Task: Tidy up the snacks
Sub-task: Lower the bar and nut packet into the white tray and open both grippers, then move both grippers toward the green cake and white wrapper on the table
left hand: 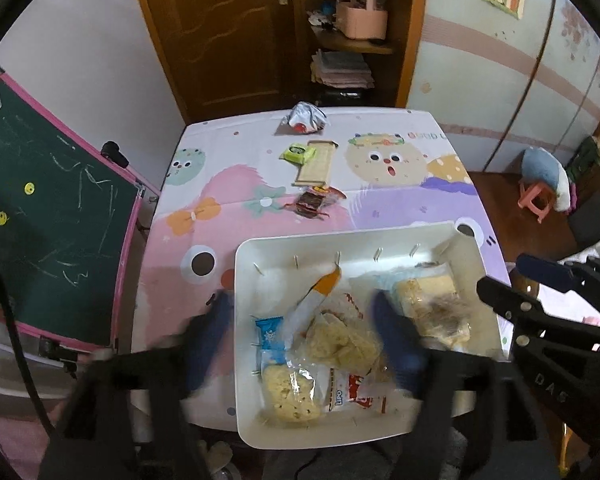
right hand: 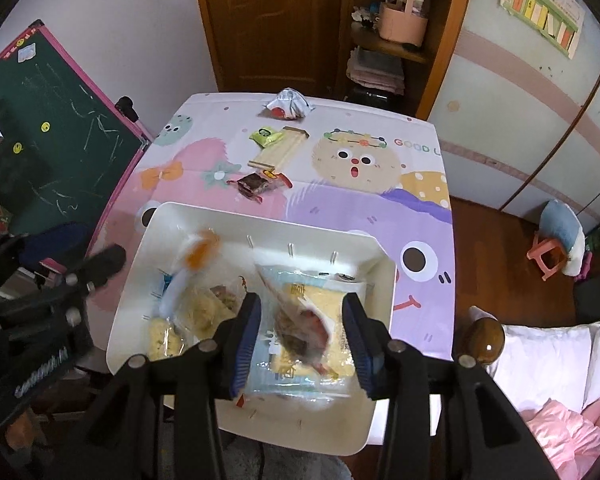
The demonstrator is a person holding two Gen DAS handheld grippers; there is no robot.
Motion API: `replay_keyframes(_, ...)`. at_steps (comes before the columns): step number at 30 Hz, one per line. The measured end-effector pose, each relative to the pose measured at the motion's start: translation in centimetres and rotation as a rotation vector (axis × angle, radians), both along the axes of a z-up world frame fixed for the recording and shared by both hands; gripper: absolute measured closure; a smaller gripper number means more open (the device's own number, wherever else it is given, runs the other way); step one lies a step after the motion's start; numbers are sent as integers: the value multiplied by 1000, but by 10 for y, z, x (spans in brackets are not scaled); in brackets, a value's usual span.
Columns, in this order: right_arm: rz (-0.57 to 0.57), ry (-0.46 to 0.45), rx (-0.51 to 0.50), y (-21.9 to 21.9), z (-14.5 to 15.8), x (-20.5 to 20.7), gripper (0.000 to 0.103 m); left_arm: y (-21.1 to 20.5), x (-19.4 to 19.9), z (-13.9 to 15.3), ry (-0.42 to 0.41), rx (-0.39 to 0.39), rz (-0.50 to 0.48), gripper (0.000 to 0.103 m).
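Note:
A white tray (left hand: 242, 280) (right hand: 134, 264) sits at the near end of the cartoon-print table and holds several snack packs. My left gripper (left hand: 304, 336) hangs open over the tray's left half, its blurred blue fingers (left hand: 396, 340) wide apart above a clear pack of pale crackers (left hand: 340, 336). An orange-and-white packet (left hand: 320, 292) (right hand: 198, 256) lies slanted beside it. My right gripper (right hand: 302, 340) is open over the tray's right half. A blurred brown-and-red packet (right hand: 300, 328) sits between its pads without touching them, above a yellow cracker pack (right hand: 300, 296).
Farther up the table lie a dark red-brown snack (left hand: 312, 202), a long beige cracker pack (left hand: 316, 164), a green packet (left hand: 298, 154) and a silver wrapper (left hand: 304, 118). A pink-framed chalkboard (left hand: 52, 208) leans at the left. A pink stool (right hand: 548, 256) and bedding (right hand: 556, 368) are on the right.

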State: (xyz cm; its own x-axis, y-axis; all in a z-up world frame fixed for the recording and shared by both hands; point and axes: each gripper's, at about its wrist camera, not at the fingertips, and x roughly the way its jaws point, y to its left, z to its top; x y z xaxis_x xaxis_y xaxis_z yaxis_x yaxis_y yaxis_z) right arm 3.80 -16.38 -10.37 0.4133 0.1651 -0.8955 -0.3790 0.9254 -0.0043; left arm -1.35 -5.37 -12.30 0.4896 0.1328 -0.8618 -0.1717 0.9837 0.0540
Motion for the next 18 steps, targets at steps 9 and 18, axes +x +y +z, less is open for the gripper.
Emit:
replay_keyframes(9,-46,25,41,-11,0,2,47,-3,-4,4,-1,17,0,18)
replay_keyframes(18,-49,46,73,-18,3,1,47,-8,-5,12,-10,37,0,18)
